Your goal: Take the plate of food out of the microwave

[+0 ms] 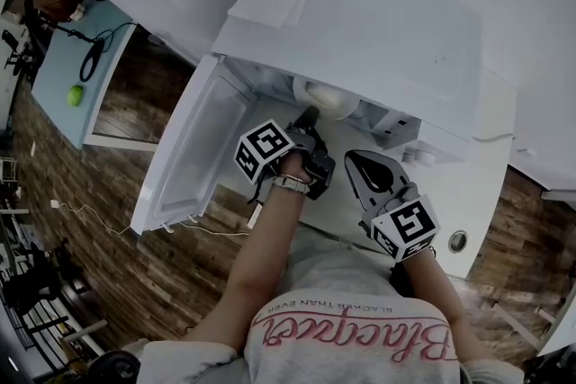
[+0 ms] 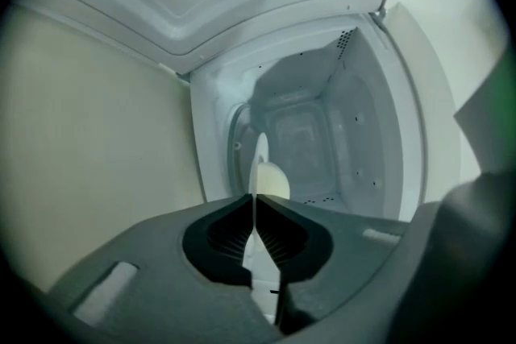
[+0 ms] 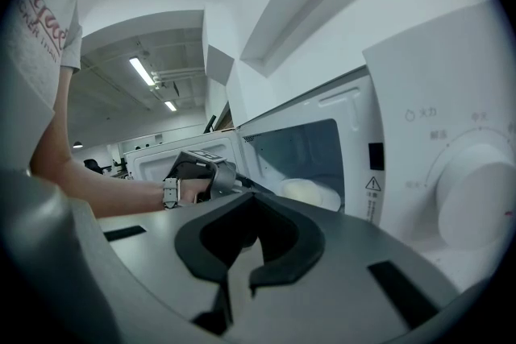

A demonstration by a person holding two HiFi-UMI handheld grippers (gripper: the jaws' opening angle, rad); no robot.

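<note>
The white microwave (image 1: pixel 378 22) stands with its door (image 1: pixel 193 148) swung open to the left. Inside lies a white plate (image 1: pixel 328 94) with a pale mound of food (image 2: pixel 272 181). My left gripper (image 1: pixel 309 115) reaches into the cavity. In the left gripper view its jaws (image 2: pixel 255 201) are closed on the plate's thin rim (image 2: pixel 260 161), seen edge-on. My right gripper (image 1: pixel 362 162) hangs outside, in front of the control panel, and is shut (image 3: pixel 251 193) on nothing. The right gripper view shows the plate of food (image 3: pixel 310 191) through the opening.
The microwave sits on a white counter (image 1: pixel 468 184). A big round dial (image 3: pixel 484 193) is on its panel at the right. A blue table with a green ball (image 1: pixel 76 94) and a cable stands far left over a wooden floor (image 1: pixel 108 193).
</note>
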